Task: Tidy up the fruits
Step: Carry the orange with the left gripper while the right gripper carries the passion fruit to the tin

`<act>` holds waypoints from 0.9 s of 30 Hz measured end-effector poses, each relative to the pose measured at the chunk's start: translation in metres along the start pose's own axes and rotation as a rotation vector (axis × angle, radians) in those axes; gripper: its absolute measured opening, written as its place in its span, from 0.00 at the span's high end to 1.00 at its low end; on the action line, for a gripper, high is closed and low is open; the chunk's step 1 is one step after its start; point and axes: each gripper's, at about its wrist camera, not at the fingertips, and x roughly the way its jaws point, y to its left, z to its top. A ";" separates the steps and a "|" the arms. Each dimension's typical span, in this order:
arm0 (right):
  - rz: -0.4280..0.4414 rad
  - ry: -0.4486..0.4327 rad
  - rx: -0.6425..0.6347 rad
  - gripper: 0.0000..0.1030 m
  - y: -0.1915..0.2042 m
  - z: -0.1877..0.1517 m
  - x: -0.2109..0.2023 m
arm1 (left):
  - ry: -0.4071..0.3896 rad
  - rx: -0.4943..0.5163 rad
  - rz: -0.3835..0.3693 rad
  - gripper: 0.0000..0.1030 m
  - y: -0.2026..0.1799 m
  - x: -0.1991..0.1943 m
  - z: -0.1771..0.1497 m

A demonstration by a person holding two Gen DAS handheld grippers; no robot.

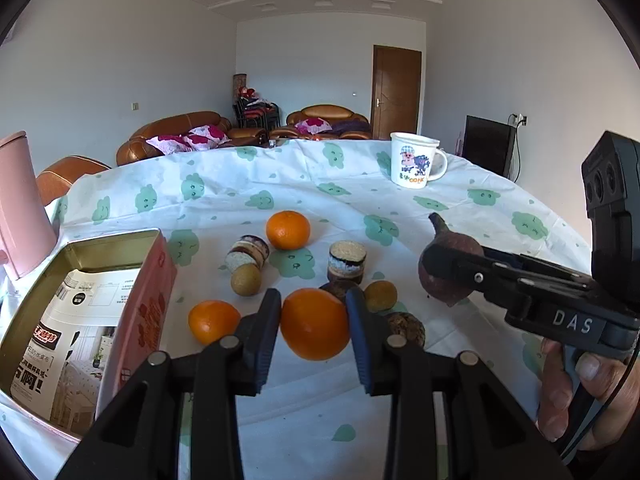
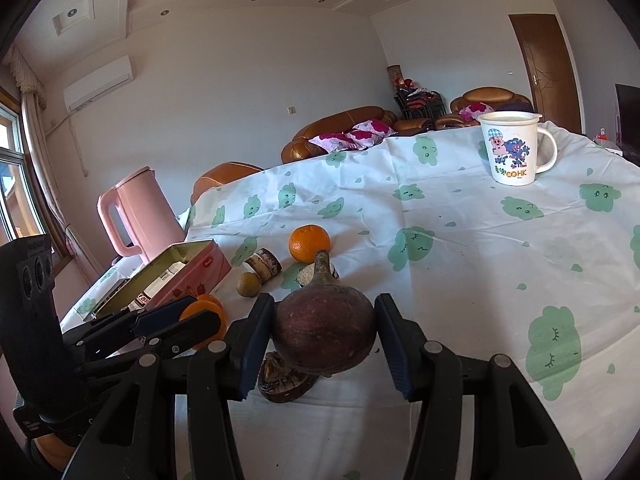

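My left gripper [image 1: 314,307] is shut on a large orange [image 1: 315,326], its pads pressing both sides; the right wrist view shows the same orange [image 2: 205,313] just above the cloth. My right gripper [image 2: 325,307] is shut on a dark purple, fig-shaped fruit [image 2: 325,334] with its stem pointing up; from the left wrist view this fruit [image 1: 454,246] sits at the right. Two more oranges lie loose, one far [image 1: 288,230] and one near left [image 1: 213,321]. An open pink tin box [image 1: 138,300] stands at the left with a printed leaflet inside.
Small tan round fruits [image 1: 246,279] [image 1: 381,296], two layered round cakes [image 1: 250,252] [image 1: 347,262] and a brown wrinkled piece [image 1: 406,326] crowd the middle of the cloud-print tablecloth [image 1: 360,184]. A white cartoon mug [image 1: 416,160] stands far right, a pink kettle [image 2: 140,216] far left.
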 end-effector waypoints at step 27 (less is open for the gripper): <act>-0.003 -0.110 -0.076 0.48 0.019 0.006 -0.021 | -0.155 -0.007 0.100 0.66 0.009 -0.026 0.004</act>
